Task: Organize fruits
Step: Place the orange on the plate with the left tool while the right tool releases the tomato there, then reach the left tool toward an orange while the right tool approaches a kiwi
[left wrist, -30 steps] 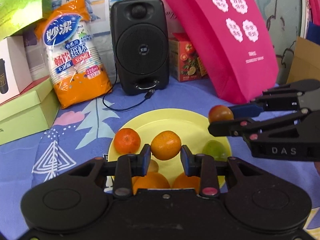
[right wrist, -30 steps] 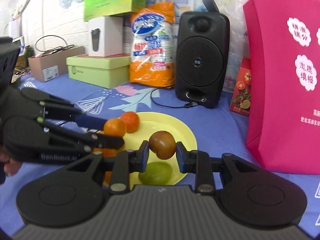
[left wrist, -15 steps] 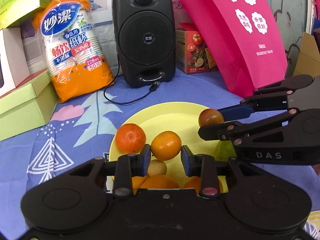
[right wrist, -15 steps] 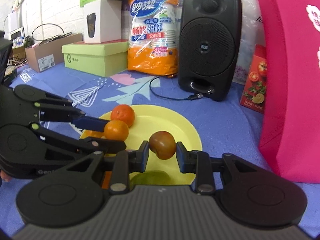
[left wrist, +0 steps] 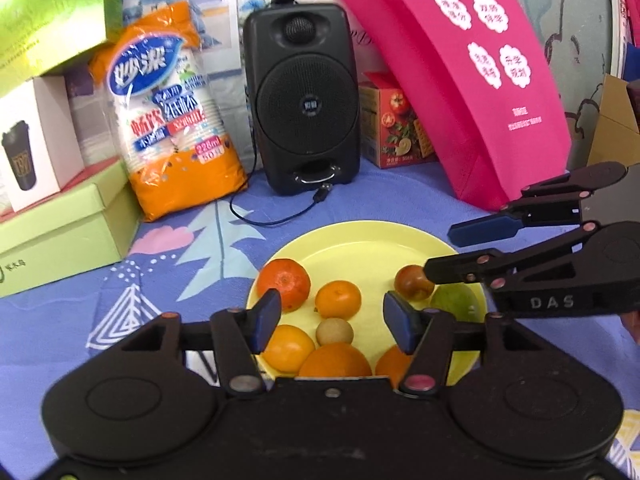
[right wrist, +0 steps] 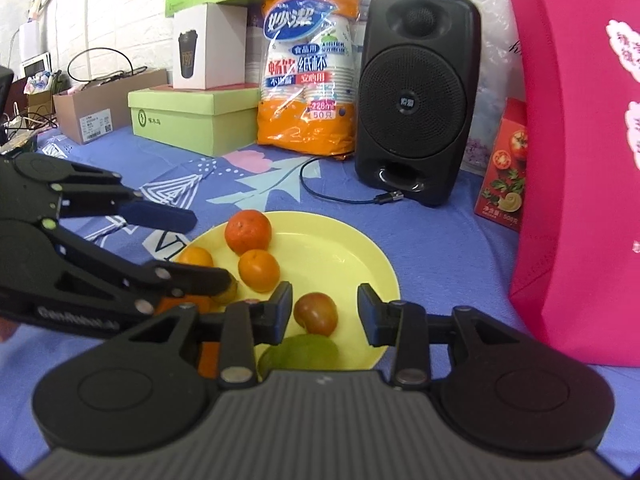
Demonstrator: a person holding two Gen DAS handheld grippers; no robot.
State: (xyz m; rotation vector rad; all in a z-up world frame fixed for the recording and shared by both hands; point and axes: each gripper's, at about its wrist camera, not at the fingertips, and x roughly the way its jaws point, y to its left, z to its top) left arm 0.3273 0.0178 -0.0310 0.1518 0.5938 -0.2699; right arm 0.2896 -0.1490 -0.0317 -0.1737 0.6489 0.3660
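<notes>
A yellow plate (left wrist: 360, 240) (right wrist: 344, 252) on the blue cloth holds several fruits. A small orange (left wrist: 338, 299) (right wrist: 259, 270) lies on it between the open jaws of my left gripper (left wrist: 332, 322). A red-brown plum-like fruit (left wrist: 413, 282) (right wrist: 316, 313) lies on it between the open jaws of my right gripper (right wrist: 324, 312). A redder tangerine (left wrist: 284, 283) (right wrist: 248, 231), a green fruit (left wrist: 456, 302) (right wrist: 300, 354), a small tan fruit (left wrist: 334, 331) and more oranges (left wrist: 335, 360) share the plate. Each gripper shows in the other's view, the left (right wrist: 200, 248) and the right (left wrist: 440, 252).
Behind the plate stand a black speaker (left wrist: 302, 100) with a loose cable (left wrist: 280, 216), an orange paper-cup pack (left wrist: 176, 120), green boxes (left wrist: 60, 224), a white cup box (left wrist: 32, 144), a tomato-print box (left wrist: 394, 128) and a pink bag (left wrist: 472, 80) at the right.
Both grippers have opened. The small orange and the red-brown fruit, held above the plate before, now lie on the plate.
</notes>
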